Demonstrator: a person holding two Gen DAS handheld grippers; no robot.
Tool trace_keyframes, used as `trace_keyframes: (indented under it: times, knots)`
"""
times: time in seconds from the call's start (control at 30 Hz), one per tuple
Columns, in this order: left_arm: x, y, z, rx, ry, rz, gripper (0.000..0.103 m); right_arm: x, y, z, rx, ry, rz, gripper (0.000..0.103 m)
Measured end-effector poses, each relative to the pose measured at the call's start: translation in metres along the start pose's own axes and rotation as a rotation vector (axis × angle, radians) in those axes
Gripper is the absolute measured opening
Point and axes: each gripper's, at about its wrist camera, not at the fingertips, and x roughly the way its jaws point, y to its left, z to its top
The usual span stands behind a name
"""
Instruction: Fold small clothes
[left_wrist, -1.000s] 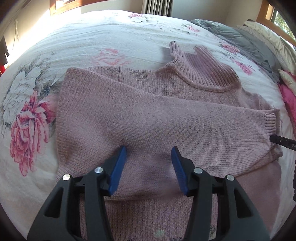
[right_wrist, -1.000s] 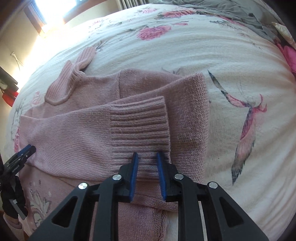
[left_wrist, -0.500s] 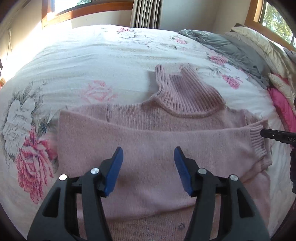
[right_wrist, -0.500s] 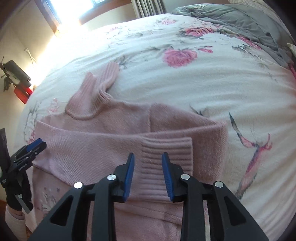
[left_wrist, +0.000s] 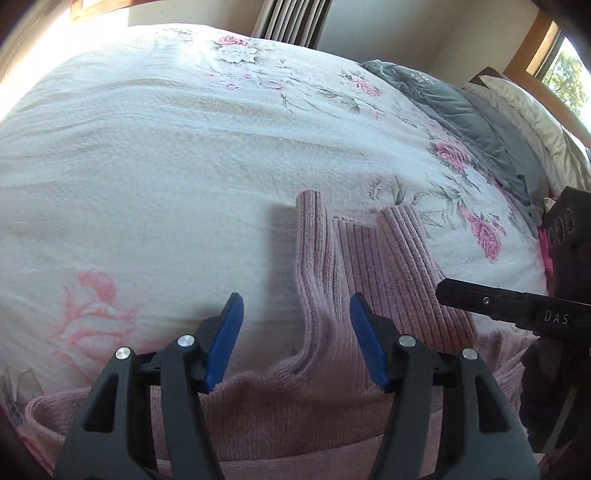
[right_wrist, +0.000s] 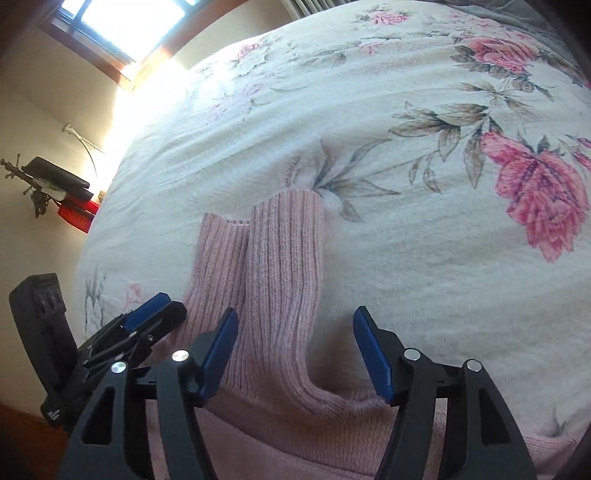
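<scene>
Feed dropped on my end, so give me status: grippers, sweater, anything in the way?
Left gripper open, empty. Right gripper open, empty. Pink sweater flat on bedspread, collar ahead of both. Nothing in the way.

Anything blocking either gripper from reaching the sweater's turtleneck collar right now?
Nothing visible. The ribbed collar lies exposed on the floral bedspread, just ahead of the open left gripper and open right gripper.
</scene>
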Motion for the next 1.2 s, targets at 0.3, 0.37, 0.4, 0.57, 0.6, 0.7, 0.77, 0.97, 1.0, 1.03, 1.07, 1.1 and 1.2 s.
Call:
trace_keyframes:
  times: [0.3, 0.37, 0.4, 0.57, 0.6, 0.7, 0.77, 0.97, 1.0, 1.03, 1.07, 1.1, 1.2]
  knots:
    - [0.008, 0.004, 0.001, -0.062, -0.033, -0.067, 0.009, 0.001, 0.005, 0.005, -0.038, -0.059, 0.059, 0.012]
    - [-0.009, 0.003, -0.002, -0.069, -0.079, -0.122, 0.008, -0.015, 0.006, -0.001, -0.074, -0.101, 0.089, 0.012]
    - [-0.019, 0.001, -0.004, -0.060, -0.104, -0.142, 0.008, -0.025, 0.007, -0.006, -0.093, -0.125, 0.111, 0.012]
    - [-0.074, -0.010, -0.033, 0.041, -0.215, -0.223, 0.007, -0.076, 0.026, -0.049, -0.299, -0.213, 0.144, 0.012]
    - [-0.083, -0.011, -0.042, 0.068, -0.231, -0.227, 0.007, -0.084, 0.028, -0.060, -0.332, -0.219, 0.147, 0.012]
    - [-0.104, -0.013, -0.074, 0.141, -0.246, -0.241, 0.008, -0.099, 0.034, -0.095, -0.416, -0.218, 0.136, 0.016]
    - [-0.108, -0.009, -0.097, 0.158, -0.216, -0.250, 0.009, -0.102, 0.037, -0.118, -0.463, -0.196, 0.121, 0.018]
    - [-0.108, 0.014, -0.158, 0.201, -0.097, -0.241, 0.010, -0.114, 0.025, -0.184, -0.535, -0.091, 0.141, 0.036]
    - [-0.111, 0.021, -0.164, 0.187, -0.087, -0.262, 0.010, -0.117, 0.020, -0.190, -0.527, -0.084, 0.150, 0.043]
    - [-0.114, 0.026, -0.167, 0.171, -0.079, -0.276, 0.014, -0.119, 0.015, -0.193, -0.509, -0.083, 0.164, 0.045]
    - [-0.116, 0.033, -0.168, 0.151, -0.079, -0.275, 0.017, -0.120, 0.010, -0.193, -0.483, -0.081, 0.178, 0.046]
    - [-0.116, 0.037, -0.163, 0.132, -0.080, -0.261, 0.019, -0.120, 0.006, -0.189, -0.445, -0.079, 0.181, 0.048]
    - [-0.106, 0.043, -0.144, 0.043, -0.063, -0.268, 0.026, -0.108, -0.004, -0.165, -0.296, -0.078, 0.180, 0.054]
